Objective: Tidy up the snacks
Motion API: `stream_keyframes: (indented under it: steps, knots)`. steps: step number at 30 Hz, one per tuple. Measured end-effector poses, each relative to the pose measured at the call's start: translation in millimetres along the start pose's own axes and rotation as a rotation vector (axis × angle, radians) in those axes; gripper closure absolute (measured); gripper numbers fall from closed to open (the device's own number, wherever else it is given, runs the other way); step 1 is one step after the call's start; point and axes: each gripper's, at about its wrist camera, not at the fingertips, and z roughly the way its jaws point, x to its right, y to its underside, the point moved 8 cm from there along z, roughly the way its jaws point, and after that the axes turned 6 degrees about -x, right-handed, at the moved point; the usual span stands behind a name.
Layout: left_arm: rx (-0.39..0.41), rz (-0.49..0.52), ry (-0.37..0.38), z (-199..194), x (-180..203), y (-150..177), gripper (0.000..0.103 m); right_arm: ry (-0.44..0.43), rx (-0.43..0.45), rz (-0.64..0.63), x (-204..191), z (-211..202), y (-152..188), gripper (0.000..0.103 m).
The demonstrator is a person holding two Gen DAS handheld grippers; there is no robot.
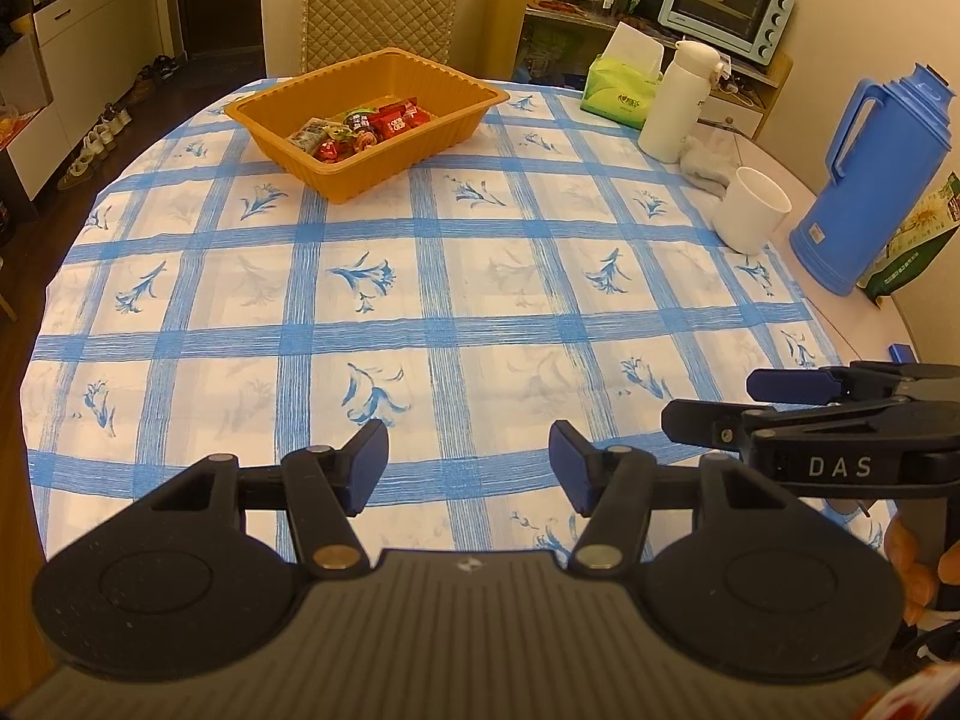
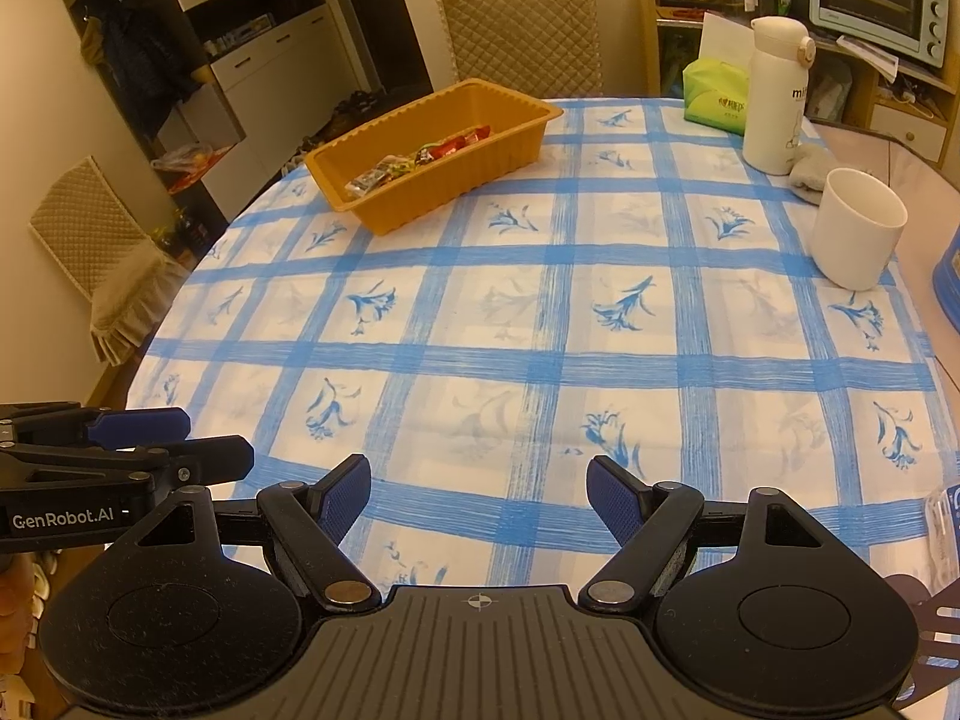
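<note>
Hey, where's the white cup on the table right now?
The white cup stands at the table's right edge in both views, just in front of the white bottle, with the blue jug further right.

right gripper empty, jaws apart | snacks in orange tray | white cup right

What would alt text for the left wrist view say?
An orange tray holding wrapped snacks sits at the far side of a blue-checked tablecloth. The left gripper hangs open and empty over the near edge, the right gripper beside it.
</note>
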Motion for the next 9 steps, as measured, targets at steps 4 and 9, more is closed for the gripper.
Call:
stream_keyframes:
  steps: [4, 9]
  knots:
    - [0.004, 0.0, -0.011, 2.2, 0.5, -1.8, 0.046, 0.0, -0.002, 0.003, -1.3, 1.2, -0.4, 0.024]
    - [0.001, -0.001, -0.015, 4.9, 0.7, -3.2, 0.046, -0.003, -0.003, 0.003, 3.3, 3.3, -0.8, 0.024]
